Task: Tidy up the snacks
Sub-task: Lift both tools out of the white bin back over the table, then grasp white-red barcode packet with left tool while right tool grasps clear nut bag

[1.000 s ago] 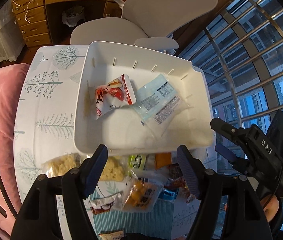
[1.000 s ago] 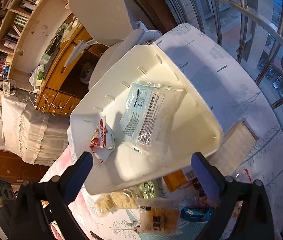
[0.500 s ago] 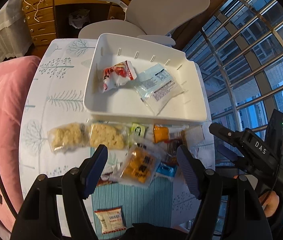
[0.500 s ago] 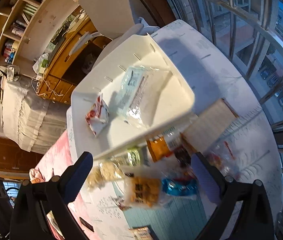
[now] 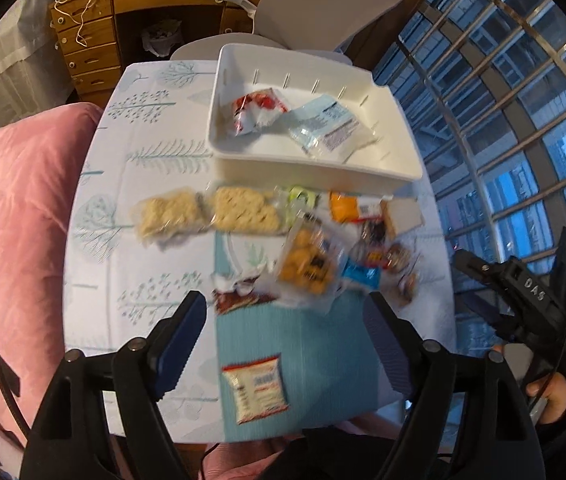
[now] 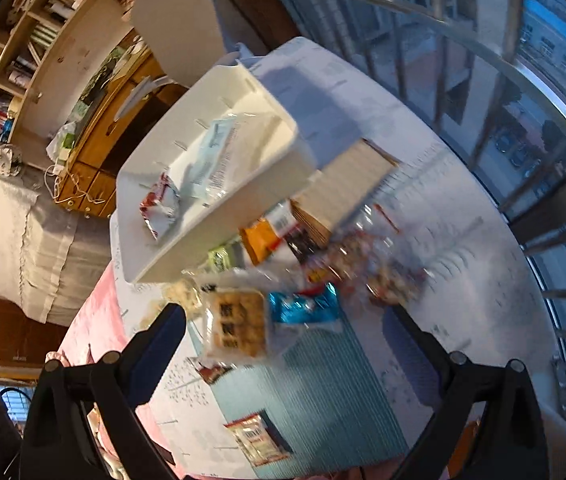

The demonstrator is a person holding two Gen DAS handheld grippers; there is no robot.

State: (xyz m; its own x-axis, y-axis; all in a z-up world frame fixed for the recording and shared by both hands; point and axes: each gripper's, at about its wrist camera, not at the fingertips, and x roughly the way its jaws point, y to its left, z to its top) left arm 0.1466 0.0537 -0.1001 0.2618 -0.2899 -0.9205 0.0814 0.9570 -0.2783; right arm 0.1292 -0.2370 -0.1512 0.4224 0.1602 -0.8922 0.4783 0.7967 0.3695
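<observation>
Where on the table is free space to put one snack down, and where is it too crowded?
Bare tablecloth lies left of the white bin, beyond the two pale cracker bags. The blue mat is mostly bare around the small packet. The bin floor is free near its left wall. Crowded: the snack pile before the bin.

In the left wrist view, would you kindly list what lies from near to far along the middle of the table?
Small red-edged packet → orange snack bag → white tray holding a red packet.
</observation>
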